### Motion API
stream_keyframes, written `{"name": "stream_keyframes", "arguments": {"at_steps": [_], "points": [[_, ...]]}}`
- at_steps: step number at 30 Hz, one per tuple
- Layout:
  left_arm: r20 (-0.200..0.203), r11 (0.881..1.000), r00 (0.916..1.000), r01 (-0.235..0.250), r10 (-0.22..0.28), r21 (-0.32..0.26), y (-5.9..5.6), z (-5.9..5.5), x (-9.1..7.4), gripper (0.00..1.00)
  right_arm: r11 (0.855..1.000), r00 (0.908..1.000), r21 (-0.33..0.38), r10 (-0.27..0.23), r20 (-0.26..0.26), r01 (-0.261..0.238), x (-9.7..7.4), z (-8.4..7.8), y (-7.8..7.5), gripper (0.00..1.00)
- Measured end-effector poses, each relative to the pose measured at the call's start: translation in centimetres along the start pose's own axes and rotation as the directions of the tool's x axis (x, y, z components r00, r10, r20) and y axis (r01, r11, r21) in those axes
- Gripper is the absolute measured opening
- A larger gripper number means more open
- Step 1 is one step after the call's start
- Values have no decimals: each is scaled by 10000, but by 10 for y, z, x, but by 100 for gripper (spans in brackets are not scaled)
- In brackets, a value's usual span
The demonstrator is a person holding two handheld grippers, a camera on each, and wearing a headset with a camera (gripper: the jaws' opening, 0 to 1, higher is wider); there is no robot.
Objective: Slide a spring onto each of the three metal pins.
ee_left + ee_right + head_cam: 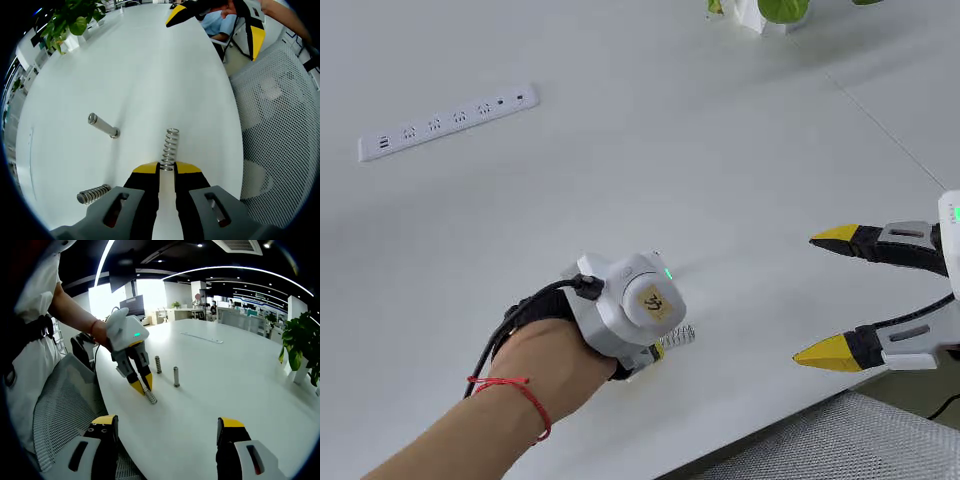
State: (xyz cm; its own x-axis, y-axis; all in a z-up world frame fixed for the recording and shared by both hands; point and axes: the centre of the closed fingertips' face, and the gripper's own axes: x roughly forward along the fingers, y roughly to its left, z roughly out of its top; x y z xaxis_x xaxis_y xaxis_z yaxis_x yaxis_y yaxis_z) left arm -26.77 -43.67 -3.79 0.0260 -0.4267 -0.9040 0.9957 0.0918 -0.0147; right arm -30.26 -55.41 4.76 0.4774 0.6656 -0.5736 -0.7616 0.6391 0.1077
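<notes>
Steel spring (170, 147) is pinched at its near end by the narrowed left gripper (166, 167), long axis pointing on past the tips, just beside the bare pin (102, 125); the right gripper (168, 422) is held wide, farther from that pin.

The white table (620, 220) bears a power strip (447, 120), potted plant (762, 14), bare pin (103, 125) and spring-covered pin (94, 194).

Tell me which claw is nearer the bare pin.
Left. The left claw sits close beside the bare pin, shut on a spring. The right claw hangs open near the edge of the table, well clear of the pin.
</notes>
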Motion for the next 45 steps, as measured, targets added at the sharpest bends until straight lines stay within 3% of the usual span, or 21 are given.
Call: {"name": "stream_keyframes", "arguments": {"at_steps": [21,28,36,41,45], "points": [[683,9979,9976,157,-113,-635,-6,2,-8,7,9997,9997,-83,228,-72,-228,8,3,7,79],[1201,9972,9927,192,-103,-730,-9,9,-19,7,9990,9992,-200,394,-119,-396,10,9,12,78],[2148,9952,9766,81,132,-978,-9,19,-43,7,9967,9981,-545,602,-119,-608,11,25,15,76],[2781,9931,9599,-12,339,-1170,-7,26,-61,7,9939,9972,-817,735,-162,-746,11,37,17,74],[3438,9885,9374,-31,555,-1512,-5,32,-78,7,9906,9957,-1014,918,-81,-921,11,50,21,71]]}}
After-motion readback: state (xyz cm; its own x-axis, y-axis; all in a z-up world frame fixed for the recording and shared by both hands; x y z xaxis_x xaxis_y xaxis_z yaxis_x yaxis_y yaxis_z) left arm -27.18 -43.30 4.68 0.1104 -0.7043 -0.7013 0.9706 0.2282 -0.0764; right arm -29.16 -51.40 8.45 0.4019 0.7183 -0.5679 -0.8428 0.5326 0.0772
